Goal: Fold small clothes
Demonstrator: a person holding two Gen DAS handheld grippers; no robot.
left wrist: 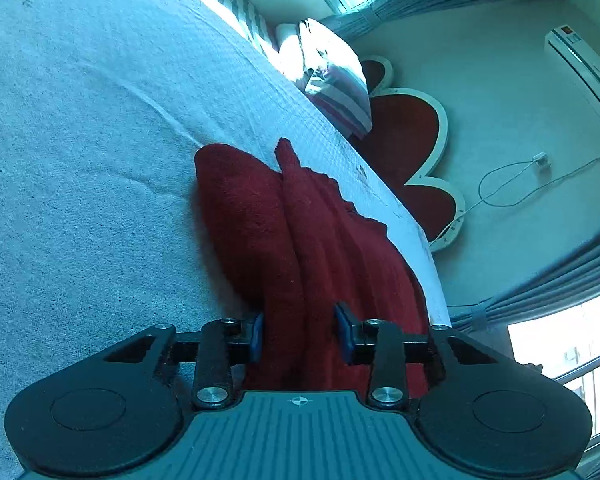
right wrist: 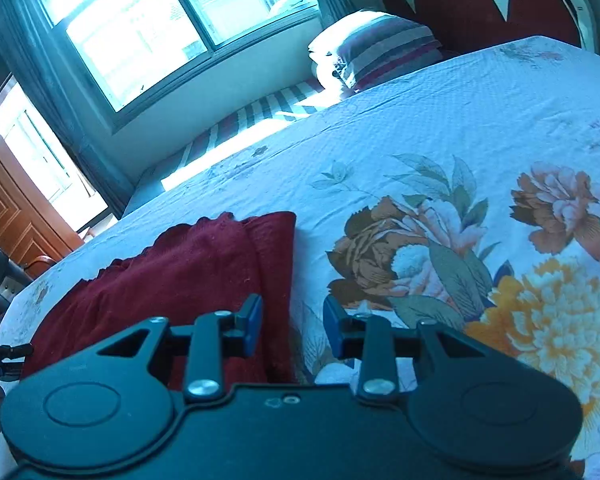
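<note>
Left wrist view shows the left gripper (left wrist: 300, 332) with red cloth (left wrist: 268, 220) between its partly spread pads, seemingly pinched, near the bed (left wrist: 80, 140) edge, while the right gripper (right wrist: 290, 326) hovers spread over the cloth's edge.

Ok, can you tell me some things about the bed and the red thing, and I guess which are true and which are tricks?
1. The cloth is red. True.
2. The pillow is plain yellow. False: it is striped.
3. The bedsheet has big flowers printed on it. True.
4. The cloth lies on the floor. False: it lies on the bed, near its edge.
5. The left gripper has a fold of the cloth between its fingers. True.
</note>
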